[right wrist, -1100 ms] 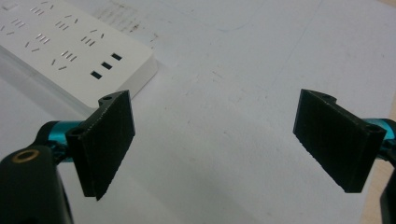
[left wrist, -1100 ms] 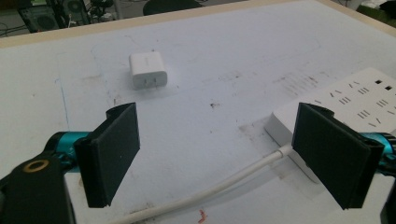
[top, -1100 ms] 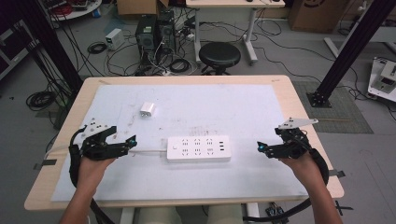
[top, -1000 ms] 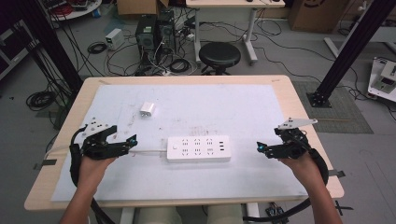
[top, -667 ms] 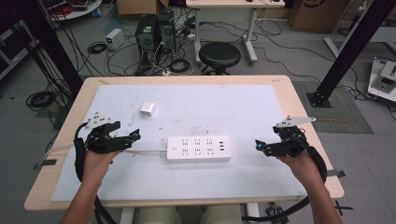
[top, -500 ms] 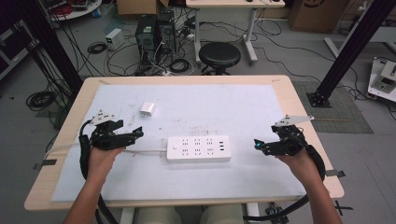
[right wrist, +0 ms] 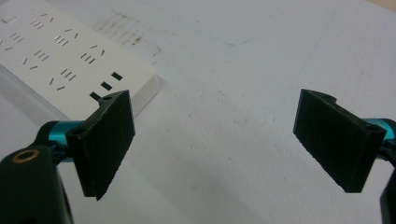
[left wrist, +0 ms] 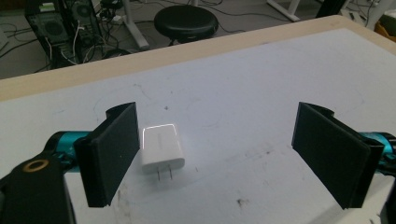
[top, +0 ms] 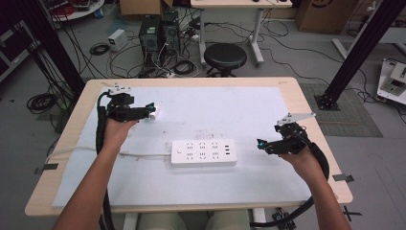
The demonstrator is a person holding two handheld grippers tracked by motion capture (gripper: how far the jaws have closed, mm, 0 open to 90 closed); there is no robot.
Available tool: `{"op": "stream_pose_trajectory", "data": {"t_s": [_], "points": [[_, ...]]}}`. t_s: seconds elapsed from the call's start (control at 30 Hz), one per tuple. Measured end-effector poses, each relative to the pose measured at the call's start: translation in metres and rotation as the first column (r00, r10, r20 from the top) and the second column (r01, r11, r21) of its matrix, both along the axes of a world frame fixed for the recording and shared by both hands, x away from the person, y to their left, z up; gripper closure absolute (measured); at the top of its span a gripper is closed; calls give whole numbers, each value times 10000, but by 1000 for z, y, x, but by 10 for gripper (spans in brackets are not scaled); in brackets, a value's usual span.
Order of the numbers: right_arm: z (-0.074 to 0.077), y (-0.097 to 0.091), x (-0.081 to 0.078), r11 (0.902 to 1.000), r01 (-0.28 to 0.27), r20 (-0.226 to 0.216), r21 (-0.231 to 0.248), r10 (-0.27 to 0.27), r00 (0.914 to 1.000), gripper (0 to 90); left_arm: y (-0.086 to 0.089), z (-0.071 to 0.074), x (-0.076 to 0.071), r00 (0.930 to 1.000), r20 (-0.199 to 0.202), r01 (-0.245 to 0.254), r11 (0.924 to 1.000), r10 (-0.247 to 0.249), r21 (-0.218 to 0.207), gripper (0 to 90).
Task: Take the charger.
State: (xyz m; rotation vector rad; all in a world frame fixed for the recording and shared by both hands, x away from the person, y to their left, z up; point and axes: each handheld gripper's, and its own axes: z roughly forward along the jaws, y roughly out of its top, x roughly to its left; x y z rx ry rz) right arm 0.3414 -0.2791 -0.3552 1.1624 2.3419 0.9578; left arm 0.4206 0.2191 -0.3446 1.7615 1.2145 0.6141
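Glossy white boxy charger [left wrist: 160,148] — two metal prongs — between wide-open left gripper [left wrist: 232,154] pads.

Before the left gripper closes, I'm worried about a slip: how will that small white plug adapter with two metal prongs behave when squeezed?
The small white plug adapter looks like a rigid plastic block, so it should not deform. Its glossy shell may slide against the flat black jaws of the left gripper. It lies near one jaw only, so closing will probably push it sideways across the white mat first.
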Motion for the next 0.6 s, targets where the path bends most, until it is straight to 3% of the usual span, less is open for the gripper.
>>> {"op": "stream_pose_trajectory", "data": {"t_s": [0.2, 0.33, 0.47, 0.6], "points": [[4, -1, 4, 9999, 75, -53, -71, -76, 10000, 128, 0, -13, 27, 9993, -236, -277, 9996, 279, 97, 152], [5, -1, 5, 9999, 64, -60, -113, -65, 10000, 128, 3, -28, 42, 9966, -613, -548, 9984, 553, 98, 151], [3, 1, 6, 9998, 87, -184, -175, -90, 9998, 128, 5, -42, 53, 9919, -1042, -698, 9973, 720, 244, 151], [2, 1, 8, 9998, 136, -237, -171, -140, 9996, 128, 5, -53, 59, 9899, -1204, -712, 9967, 753, 382, 152]]}}
